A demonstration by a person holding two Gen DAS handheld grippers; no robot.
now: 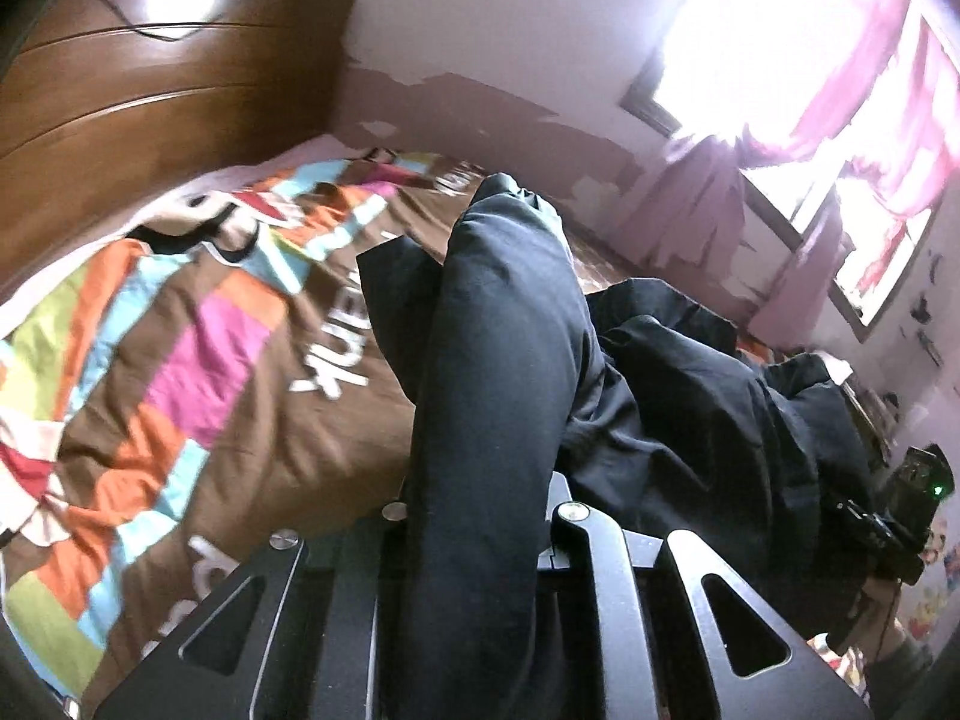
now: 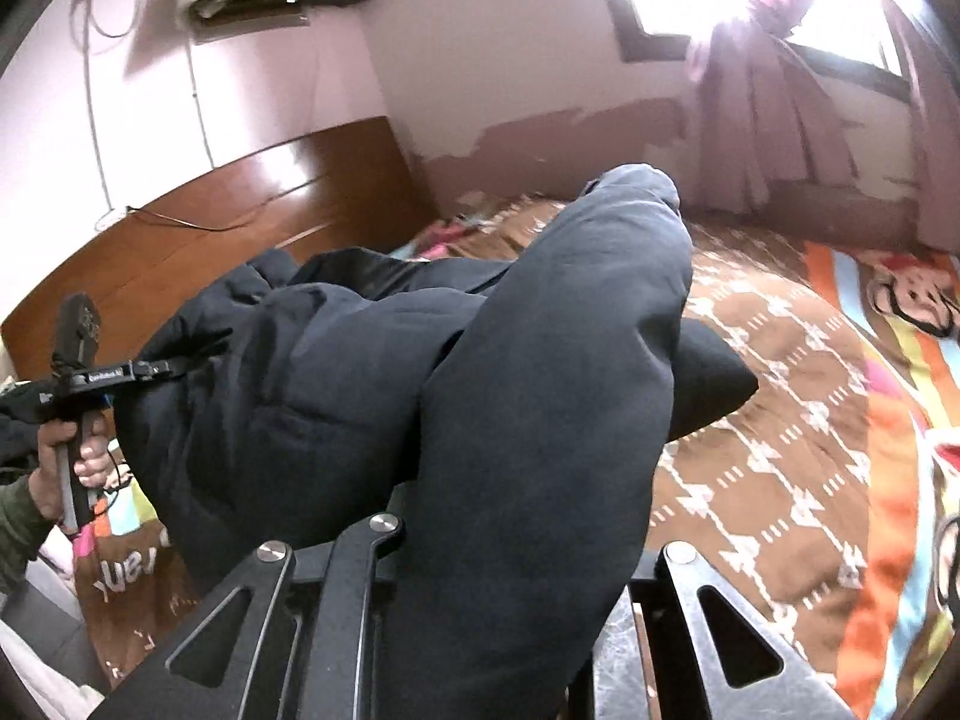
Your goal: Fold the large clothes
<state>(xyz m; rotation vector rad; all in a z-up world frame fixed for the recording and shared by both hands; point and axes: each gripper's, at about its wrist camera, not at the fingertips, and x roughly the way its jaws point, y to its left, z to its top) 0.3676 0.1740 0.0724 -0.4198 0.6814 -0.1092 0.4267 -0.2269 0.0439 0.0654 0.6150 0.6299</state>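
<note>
A large dark navy padded garment (image 1: 498, 360) hangs between both grippers above the bed; it also fills the right wrist view (image 2: 540, 390). My left gripper (image 1: 480, 516) is shut on a thick fold of it that runs up between the fingers and hides their tips. My right gripper (image 2: 510, 528) is shut on another thick fold in the same way. The left gripper in the person's hand also shows at the left of the right wrist view (image 2: 78, 372). The right gripper shows at the right edge of the left wrist view (image 1: 900, 522).
A bed with a colourful brown patchwork cover (image 1: 198, 348) lies under the garment. A wooden headboard (image 1: 150, 78) stands behind it. A bright window with pink curtains (image 2: 762, 96) is on the far wall.
</note>
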